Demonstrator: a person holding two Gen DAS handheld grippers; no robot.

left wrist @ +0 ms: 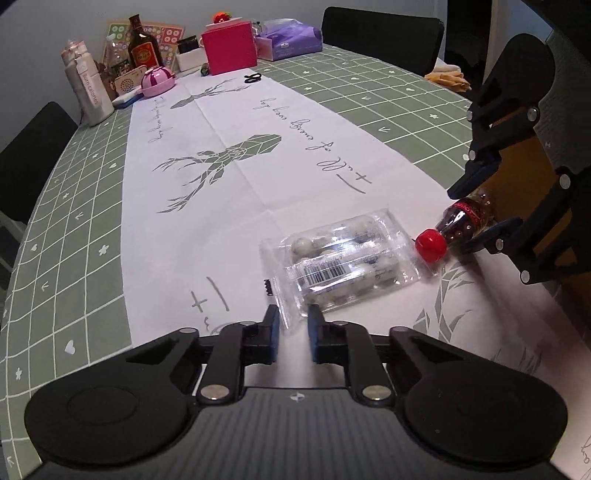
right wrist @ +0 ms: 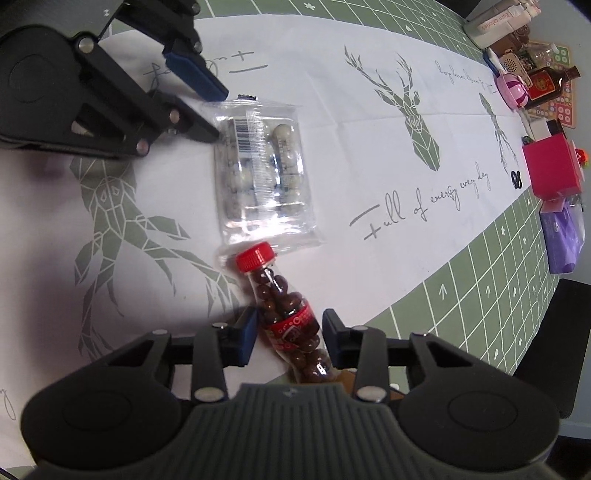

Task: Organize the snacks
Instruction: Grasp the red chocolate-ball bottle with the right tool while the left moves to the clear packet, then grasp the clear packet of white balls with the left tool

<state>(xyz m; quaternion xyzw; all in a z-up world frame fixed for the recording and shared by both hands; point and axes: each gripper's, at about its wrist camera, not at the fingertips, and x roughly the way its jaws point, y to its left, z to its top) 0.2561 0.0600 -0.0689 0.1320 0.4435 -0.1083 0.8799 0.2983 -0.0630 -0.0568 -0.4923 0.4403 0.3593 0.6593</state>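
A clear packet of white candies (left wrist: 343, 262) lies flat on the white deer-print runner (left wrist: 229, 206). My left gripper (left wrist: 293, 325) is shut on the packet's near corner flap; the right wrist view shows the left gripper (right wrist: 217, 115) at the packet's (right wrist: 262, 170) top left corner. A small cola-shaped bottle (right wrist: 275, 291) with a red cap, full of brown chocolate balls, lies just beyond the packet. My right gripper (right wrist: 290, 332) straddles its labelled body, a pad against each side. In the left wrist view the right gripper (left wrist: 463, 221) comes in from the right over the bottle (left wrist: 452, 223).
At the table's far end stand a pink box (left wrist: 229, 46), a purple tissue pack (left wrist: 288, 40), a brown glass bottle (left wrist: 144, 48), a pink round case (left wrist: 159, 81) and a white bottle (left wrist: 88, 92). Black chairs (left wrist: 380, 33) ring the green grid tablecloth (left wrist: 85, 206).
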